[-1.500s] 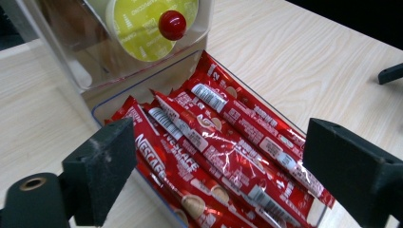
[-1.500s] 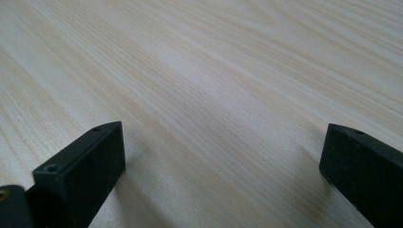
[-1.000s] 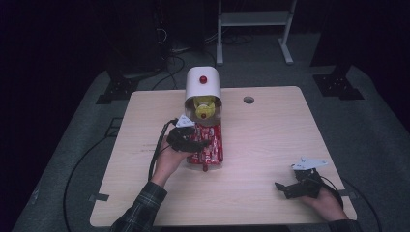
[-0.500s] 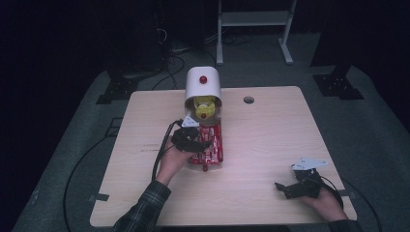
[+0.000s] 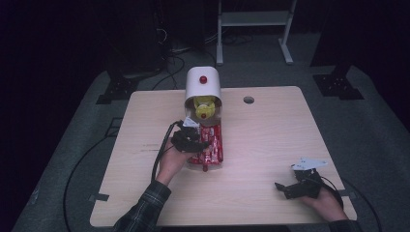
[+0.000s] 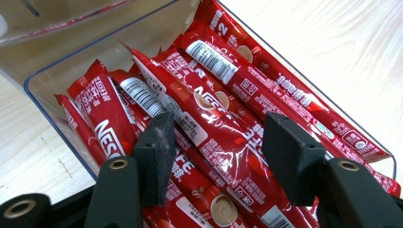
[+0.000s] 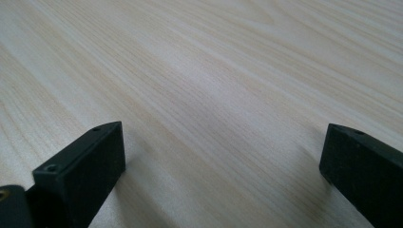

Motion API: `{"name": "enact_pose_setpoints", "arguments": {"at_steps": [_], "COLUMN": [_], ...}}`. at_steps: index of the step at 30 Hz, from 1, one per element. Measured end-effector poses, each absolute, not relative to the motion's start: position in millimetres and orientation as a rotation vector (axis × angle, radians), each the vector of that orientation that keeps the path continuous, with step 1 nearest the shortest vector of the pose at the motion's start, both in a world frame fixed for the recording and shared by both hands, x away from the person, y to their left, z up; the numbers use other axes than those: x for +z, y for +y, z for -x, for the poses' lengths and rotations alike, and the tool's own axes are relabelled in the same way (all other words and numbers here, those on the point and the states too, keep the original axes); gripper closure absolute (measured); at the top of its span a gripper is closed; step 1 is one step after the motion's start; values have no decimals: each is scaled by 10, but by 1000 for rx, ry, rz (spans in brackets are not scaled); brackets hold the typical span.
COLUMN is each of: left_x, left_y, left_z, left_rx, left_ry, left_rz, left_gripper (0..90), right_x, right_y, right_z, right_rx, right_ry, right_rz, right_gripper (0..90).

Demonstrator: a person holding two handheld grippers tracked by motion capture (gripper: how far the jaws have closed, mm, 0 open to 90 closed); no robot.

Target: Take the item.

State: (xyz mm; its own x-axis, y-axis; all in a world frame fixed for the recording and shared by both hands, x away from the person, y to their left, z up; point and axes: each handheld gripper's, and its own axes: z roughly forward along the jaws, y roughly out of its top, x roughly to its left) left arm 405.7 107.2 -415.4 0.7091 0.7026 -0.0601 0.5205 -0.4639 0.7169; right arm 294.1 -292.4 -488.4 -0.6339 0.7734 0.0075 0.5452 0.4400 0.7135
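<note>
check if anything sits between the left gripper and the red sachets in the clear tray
Nothing visible does. The left gripper is down in the open-topped clear tray, its jaws have just been closing around a red sachet, pads not yet pressing.

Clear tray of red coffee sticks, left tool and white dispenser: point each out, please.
clear tray (image 6: 43,102), left gripper view, near corner of its wall.
left tool (image 6: 216,152), left gripper view, midway between its fingertips, over the sticks.
white dispenser (image 5: 203,88), high view, its top face.

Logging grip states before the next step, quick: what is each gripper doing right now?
Left gripper: open, jaws just closing around a red coffee stick in the clear tray, pads not yet pressing.
Right gripper: open, empty, over the table.
</note>
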Motion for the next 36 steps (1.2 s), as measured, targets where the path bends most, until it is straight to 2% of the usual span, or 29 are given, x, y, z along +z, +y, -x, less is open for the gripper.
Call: {"name": "enact_pose_setpoints", "arguments": {"at_steps": [4, 6, 7, 8, 19, 20, 26, 36], "left_x": [-4138, -4136, -4143, -4143, -4106, -4088, -4036, -3813], "left_y": [1086, 1090, 1091, 1094, 1099, 1103, 1091, 1094], "left_z": [-4046, -4043, -4039, -4039, -4015, -4006, -3979, -3883], "left_rx": [309, 314, 324, 318, 314, 304, 271, 268], "left_ry": [930, 929, 922, 923, 912, 896, 872, 828], "left_rz": [-2192, -2201, -2208, -2211, -2200, -2187, -2148, -2101], "left_gripper": [533, 599, 599, 646, 760, 792, 830, 834], "right_x": [-4884, -4884, -4884, -4884, -4884, -4884, -4884, -4885], "right_y": [-2924, -2924, -2924, -2924, -2924, -2925, -2925, -2925], "right_z": [-2941, -2942, -2941, -2941, -2942, -2942, -2942, -2943], "right_rx": [1002, 1002, 1002, 1002, 1002, 1001, 1002, 1001], "right_ry": [2376, 2376, 2376, 2376, 2376, 2377, 2377, 2376], "right_rz": [-1129, -1129, -1129, -1130, -1130, -1128, -1127, -1125], "right_gripper": [3, 3, 3, 3, 3, 3, 3, 3]}}
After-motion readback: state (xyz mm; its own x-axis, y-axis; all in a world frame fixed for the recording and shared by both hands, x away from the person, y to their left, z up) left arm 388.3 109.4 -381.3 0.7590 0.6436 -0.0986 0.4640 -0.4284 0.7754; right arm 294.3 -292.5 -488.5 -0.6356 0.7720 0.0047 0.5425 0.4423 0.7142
